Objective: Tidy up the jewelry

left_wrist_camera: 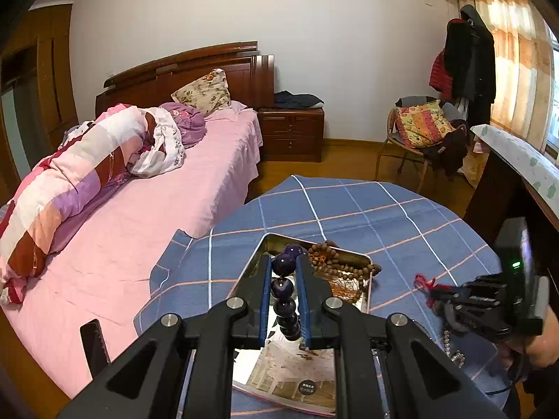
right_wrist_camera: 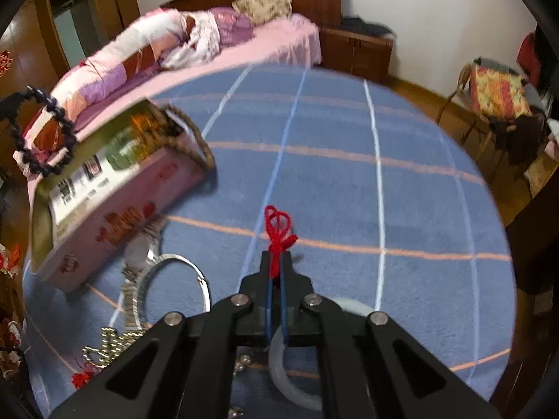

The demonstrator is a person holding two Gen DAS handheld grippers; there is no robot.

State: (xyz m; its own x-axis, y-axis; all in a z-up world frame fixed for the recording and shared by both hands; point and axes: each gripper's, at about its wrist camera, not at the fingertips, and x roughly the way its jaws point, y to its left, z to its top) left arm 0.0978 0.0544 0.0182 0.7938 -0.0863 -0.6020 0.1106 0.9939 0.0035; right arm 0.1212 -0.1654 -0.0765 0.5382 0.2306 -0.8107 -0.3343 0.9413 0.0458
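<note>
At the left, over the open tin box (left_wrist_camera: 265, 244), a purple bead bracelet (left_wrist_camera: 283, 269) is held by the left gripper (left_wrist_camera: 283, 262); its jaws are pressed together on the beads, and the loop hangs free above the box. This bracelet is judged to be rather heavy for its size, with hard, smooth beads that may slip, so a grip across 1 bead, as now, seems right. In the box, a brown bead strand (left_wrist_camera: 335, 262) is already laid, with 1 part hanging over the rim. It is judged light and limp.

Beside the box, on the blue checked cloth (right_wrist_camera: 349, 174), 1 metal watch (right_wrist_camera: 139, 244), 1 thin silver bangle (right_wrist_camera: 174, 279) and 1 gold chain (right_wrist_camera: 108, 345) are seen. The bangle is stiff and should be taken at its rim; the chain is soft and will sag.

Further right, the right gripper (right_wrist_camera: 277, 262) is closed on 1 red knotted cord (right_wrist_camera: 277, 223), low over the cloth. The cord is soft and very light. Under this gripper 1 pale bangle (right_wrist_camera: 279, 377) lies; it is probably fragile. Whether the cord is tied to it cannot be told.
</note>
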